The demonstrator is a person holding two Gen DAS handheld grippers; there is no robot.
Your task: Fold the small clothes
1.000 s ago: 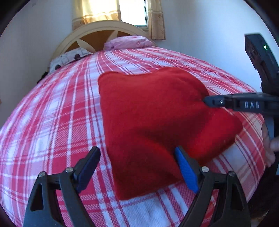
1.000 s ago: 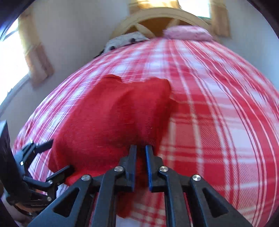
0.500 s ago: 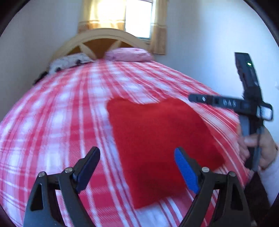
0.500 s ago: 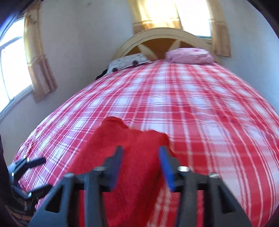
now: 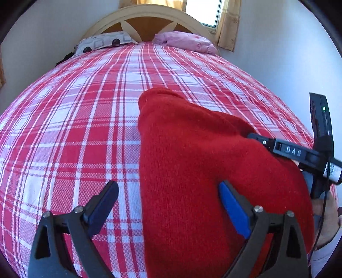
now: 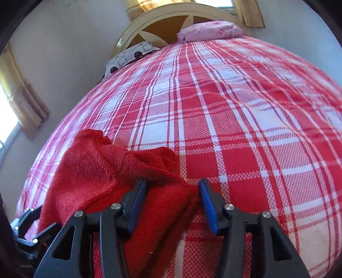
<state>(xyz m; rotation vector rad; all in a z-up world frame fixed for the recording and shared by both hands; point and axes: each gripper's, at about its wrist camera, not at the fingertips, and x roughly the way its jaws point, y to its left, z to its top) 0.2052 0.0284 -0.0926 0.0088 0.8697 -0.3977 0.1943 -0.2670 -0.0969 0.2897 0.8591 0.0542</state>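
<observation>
A: What lies around the red knit garment (image 5: 192,171)?

B: Little. It sits on the bed (image 5: 85,128), lower centre-right in the left wrist view, lower left in the right wrist view. At the top of both frames a curved cream headboard (image 5: 149,12) backs a spotted pillow (image 5: 102,41) and a pink pillow (image 5: 183,41).

A: Anything in the way?

B: In the left wrist view the right gripper (image 6: 173,201) reaches in from the right edge, across the garment's far side, a hand (image 5: 327,216) below it.

A: Textures?

B: Fuzzy knit, folded thick, with a stitched hem and bunched folds in the right wrist view. The bedspread is a woven red-and-white plaid.

A: The grippers?

B: The left gripper (image 5: 168,205) is spread wide and opening, the garment's edge between its jaws, untouched. The right gripper's jaws are opening, the cloth lying loose between them.

A: The room?

B: White walls, tan curtains (image 6: 23,100), bright windows.
</observation>
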